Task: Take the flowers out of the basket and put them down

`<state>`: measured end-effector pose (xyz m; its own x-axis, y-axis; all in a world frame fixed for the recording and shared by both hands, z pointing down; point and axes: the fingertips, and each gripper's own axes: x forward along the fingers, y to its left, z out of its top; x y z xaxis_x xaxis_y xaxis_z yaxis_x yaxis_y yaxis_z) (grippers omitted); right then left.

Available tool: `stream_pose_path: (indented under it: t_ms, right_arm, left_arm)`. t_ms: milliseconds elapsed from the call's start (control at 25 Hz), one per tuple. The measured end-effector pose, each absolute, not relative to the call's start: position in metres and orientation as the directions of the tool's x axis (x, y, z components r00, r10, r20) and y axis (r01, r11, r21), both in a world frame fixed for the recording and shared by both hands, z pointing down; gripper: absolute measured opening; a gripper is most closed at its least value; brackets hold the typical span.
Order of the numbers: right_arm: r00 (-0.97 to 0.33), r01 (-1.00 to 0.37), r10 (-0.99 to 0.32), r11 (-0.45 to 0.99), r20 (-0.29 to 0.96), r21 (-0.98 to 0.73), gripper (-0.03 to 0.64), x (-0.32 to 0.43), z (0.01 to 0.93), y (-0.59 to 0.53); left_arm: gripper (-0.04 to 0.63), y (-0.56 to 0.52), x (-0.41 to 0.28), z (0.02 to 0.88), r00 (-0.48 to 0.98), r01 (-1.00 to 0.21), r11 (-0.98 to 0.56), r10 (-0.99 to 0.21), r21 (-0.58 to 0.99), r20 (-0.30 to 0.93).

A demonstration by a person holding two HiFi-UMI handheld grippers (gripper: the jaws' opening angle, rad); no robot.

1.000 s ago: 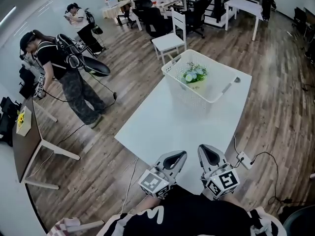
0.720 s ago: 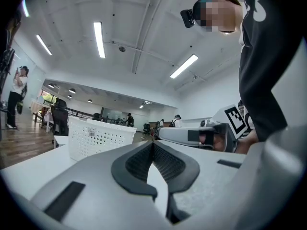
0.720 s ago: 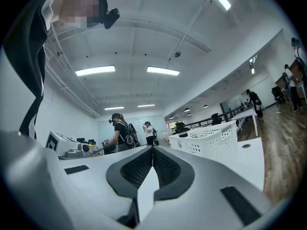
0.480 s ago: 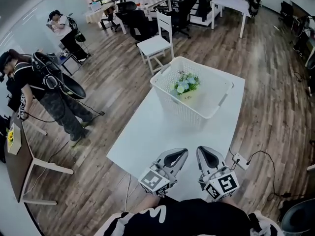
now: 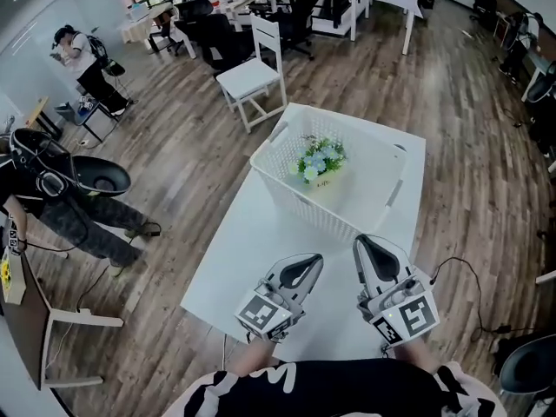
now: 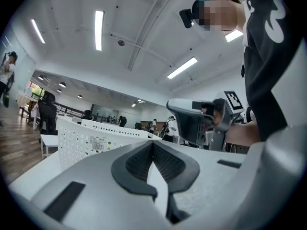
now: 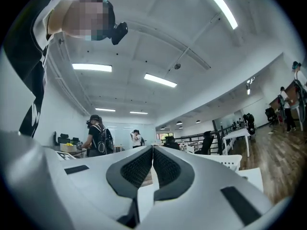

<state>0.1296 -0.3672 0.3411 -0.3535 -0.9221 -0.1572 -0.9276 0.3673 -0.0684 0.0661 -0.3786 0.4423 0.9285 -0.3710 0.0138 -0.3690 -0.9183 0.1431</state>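
A white perforated basket (image 5: 287,191) stands on the far half of the white table (image 5: 252,241). Inside it lies a small bunch of blue, white and green flowers (image 5: 319,158). My left gripper (image 5: 310,260) and right gripper (image 5: 360,242) hover side by side over the table's near end, short of the basket. Both point at it and both are shut with nothing between the pads. In the left gripper view the shut left gripper (image 6: 153,143) faces the basket's wall (image 6: 88,139), and the right gripper (image 6: 194,120) shows beside it. In the right gripper view the right gripper (image 7: 152,150) is shut and empty.
A white chair (image 5: 252,78) stands beyond the table's far left corner. A person with a backpack (image 5: 65,194) stands on the wooden floor at the left, near a wooden side table (image 5: 30,315). A cable (image 5: 460,272) runs over the floor at the right. Office chairs and desks fill the back.
The view has closed in on the table and the basket looks larger. Both grippers have moved forward over the table's near end, and the right one has risen a little. Both stay shut.
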Motion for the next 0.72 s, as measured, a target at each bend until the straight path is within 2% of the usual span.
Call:
stream_pose_path:
  t_ms: [160,320,480,560,720]
  right_arm:
    - [-0.376,-0.926,-0.913,0.374,-0.161,0.046,0.018,0.136,0.322,-0.389]
    - [-0.413,-0.911,-0.897,0.41,-0.158,0.053,0.018,0.147,0.31,-0.41]
    - [-0.462,-0.876,-0.878,0.432,-0.122,0.214,0.018,0.149,0.303,-0.439]
    - [-0.509,-0.838,-0.856,0.47,-0.089,0.278,0.018,0.142,0.303,-0.452]
    - [-0.588,-0.755,-0.807,0.571,0.052,0.321,0.018,0.13,0.321,-0.482]
  left_arm:
    - [0.003,-0.387,0.068,0.455,0.93,-0.367,-0.915,-0.363,0.169,0.052]
    - [0.003,-0.384,0.073,0.46,0.938,-0.344,-0.92,-0.343,0.188,0.038]
    - [0.003,-0.389,0.067,0.473,0.931,-0.365,-0.908,-0.361,0.208,0.056]
    - [0.003,-0.389,0.062,0.479,0.927,-0.375,-0.9,-0.37,0.223,0.066]
    - [0.003,-0.394,0.058,0.472,0.922,-0.385,-0.895,-0.383,0.225,0.052]
